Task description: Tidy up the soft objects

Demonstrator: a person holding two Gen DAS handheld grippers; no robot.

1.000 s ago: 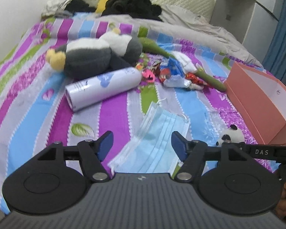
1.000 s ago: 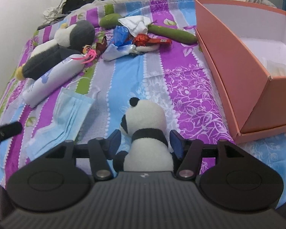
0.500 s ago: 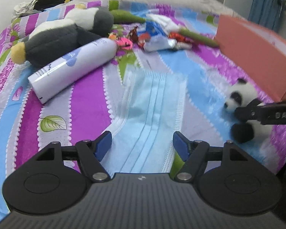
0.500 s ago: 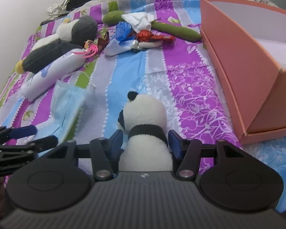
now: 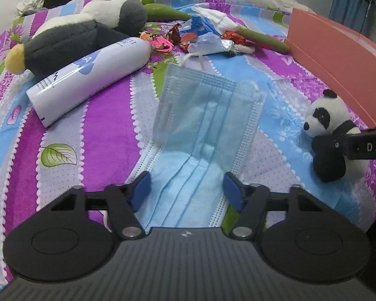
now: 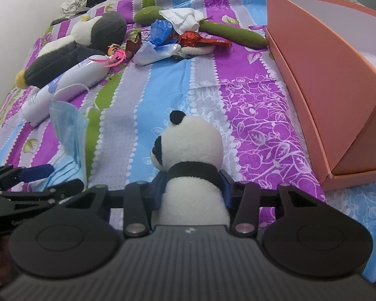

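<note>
A blue face mask [image 5: 203, 130] lies on the striped bedspread [image 5: 107, 138], its far half bent upward. My left gripper [image 5: 186, 186] straddles the mask's near end. Its jaws are closing, and the blue pads [image 5: 141, 185] sit at the mask's side edges, which still lie flat. A small panda plush [image 6: 188, 140] sits upright on the bed between the pads of my right gripper [image 6: 193, 185]. Those jaws are closing too, and the pads press into the black band below its head. The left wrist view shows the panda [image 5: 323, 118] with a right finger [image 5: 363, 146] across it.
An open orange box [image 6: 325, 75] stands on the right of the bed. Further back lie a large grey penguin plush [image 5: 70, 40], a white spray bottle [image 5: 92, 75], a long green plush stem [image 5: 260, 39], and a heap of wrappers with a white cloth [image 5: 208, 42].
My left gripper has come down close over the mask and its jaws have narrowed; the mask's far half now stands up. The right jaws have closed in on the panda.
</note>
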